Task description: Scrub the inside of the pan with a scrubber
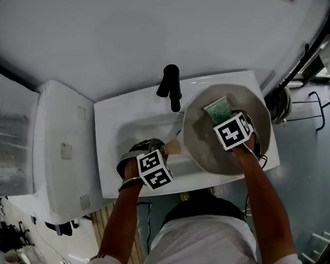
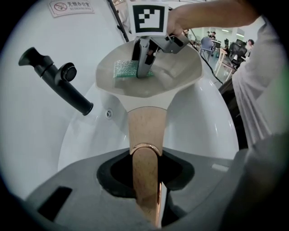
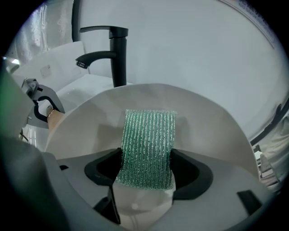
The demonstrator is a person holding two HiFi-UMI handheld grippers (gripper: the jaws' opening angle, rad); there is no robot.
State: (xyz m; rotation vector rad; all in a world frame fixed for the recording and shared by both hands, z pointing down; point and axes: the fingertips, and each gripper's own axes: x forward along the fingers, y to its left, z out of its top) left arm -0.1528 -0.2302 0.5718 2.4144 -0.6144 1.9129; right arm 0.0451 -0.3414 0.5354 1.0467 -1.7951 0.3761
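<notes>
Left gripper (image 2: 146, 194) clamped on pan handle (image 2: 146, 128) | right gripper (image 3: 146, 178) pinching green scrubber (image 3: 149, 142), flat against pan (image 1: 210, 151) interior, over sink (image 1: 132, 131)

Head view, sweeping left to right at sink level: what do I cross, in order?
Left rim of the sink → left gripper → pan handle → scrubber → right rim of the pan.

A glittery green striped scrubber (image 3: 149, 149), cream pan (image 1: 202, 137) with tan handle (image 2: 146, 131), black faucet (image 1: 170, 86), white sink (image 1: 117, 180).
</notes>
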